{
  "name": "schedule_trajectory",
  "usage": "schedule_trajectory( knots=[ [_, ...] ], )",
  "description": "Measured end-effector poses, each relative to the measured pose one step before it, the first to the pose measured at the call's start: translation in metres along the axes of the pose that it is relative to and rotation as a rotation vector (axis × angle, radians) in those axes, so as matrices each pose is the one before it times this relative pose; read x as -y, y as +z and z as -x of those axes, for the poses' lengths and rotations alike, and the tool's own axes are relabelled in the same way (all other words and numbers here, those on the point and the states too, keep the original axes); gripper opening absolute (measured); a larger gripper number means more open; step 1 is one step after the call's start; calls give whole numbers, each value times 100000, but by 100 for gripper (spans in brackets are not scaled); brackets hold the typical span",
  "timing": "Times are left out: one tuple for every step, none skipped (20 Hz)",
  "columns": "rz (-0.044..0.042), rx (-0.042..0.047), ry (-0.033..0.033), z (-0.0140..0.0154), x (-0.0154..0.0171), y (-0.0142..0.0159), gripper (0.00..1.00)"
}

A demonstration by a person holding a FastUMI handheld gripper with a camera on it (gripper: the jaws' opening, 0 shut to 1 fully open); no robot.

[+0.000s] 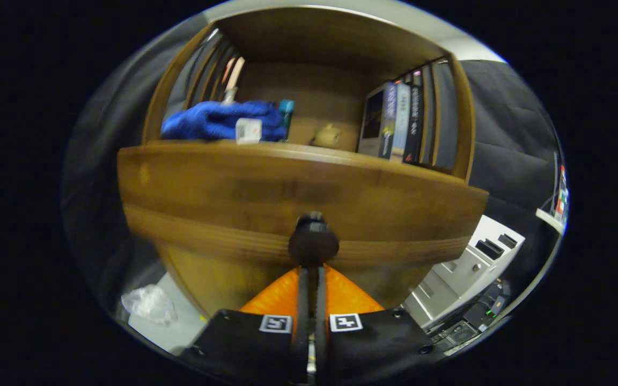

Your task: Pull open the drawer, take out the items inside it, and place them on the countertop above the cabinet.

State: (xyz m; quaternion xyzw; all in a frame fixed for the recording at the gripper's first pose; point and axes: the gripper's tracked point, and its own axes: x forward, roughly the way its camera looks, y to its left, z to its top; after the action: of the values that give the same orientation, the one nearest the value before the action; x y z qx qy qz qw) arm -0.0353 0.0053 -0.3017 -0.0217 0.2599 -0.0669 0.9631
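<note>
Fingers of the gripper (313, 268) stand pressed almost together, their tips at the dark round knob (313, 242) on the wooden drawer front (234, 203); they look closed on the knob's neck, though the knob itself hides the contact, so whether both pads truly bite cannot be told for certain. The drawer appears shut or barely started, its inside hidden, so the items to be taken out cannot be counted.

Judged from here, the main risk is the fingers slipping off the small rounded knob if the pull runs off-axis or the grip sits too shallow. A jerk could also rock the cabinet and shake what stands on the countertop (309, 153) above.

That countertop already carries one blue cloth (218, 120), one small white box (248, 130) in front of it, one teal bottle (286, 115) just beside the cloth, one small tan pot (328, 136), and a row of about four upright books (397, 123). Free space for new items lies mostly between the pot and the cloth, so crowding could knock something over
</note>
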Motion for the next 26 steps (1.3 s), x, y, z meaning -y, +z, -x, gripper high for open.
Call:
schedule_trajectory(
  knots=[
    [-4176,7563,-847,762,-167,1687,10],
    [-6283,6758,-2154,713,321,1925,9],
    [-6067,4989,-646,453,-34,2391,9],
    [-2026,3873,-972,356,315,2138,9],
    [1019,3068,-2042,387,1077,1693,9],
    [1937,747,-1144,499,650,629,9],
    [1789,-1425,-1608,-168,505,-659,9],
    [1246,-3552,-774,-441,111,-1295,9],
    [668,-4400,-29,-199,-350,-1608,19],
    [291,-4946,717,-930,-230,-1802,29],
    [214,-3768,1500,-790,-536,-1291,39],
    [-24,380,2634,-647,-611,-307,49],
    [766,17,1580,-728,-389,-278,59],
    [300,1069,2224,-501,-681,248,69],
    [-135,1016,1671,-576,-552,2,79],
    [-545,639,781,-558,-234,174,79],
    [-708,436,167,-460,-79,137,80],
    [-854,241,-466,-401,83,121,80],
    [-1026,78,102,-355,114,106,80],
    [-474,-1077,985,54,-206,-290,81],
    [-517,866,-2906,-373,737,221,73],
    [833,-121,-1798,246,710,-318,65],
    [306,-415,279,211,-362,-191,57],
    [1064,-305,155,141,276,329,50],
    [1580,-706,9,-241,107,-97,42],
    [847,-721,-33,248,-218,43,36]
  ],
)
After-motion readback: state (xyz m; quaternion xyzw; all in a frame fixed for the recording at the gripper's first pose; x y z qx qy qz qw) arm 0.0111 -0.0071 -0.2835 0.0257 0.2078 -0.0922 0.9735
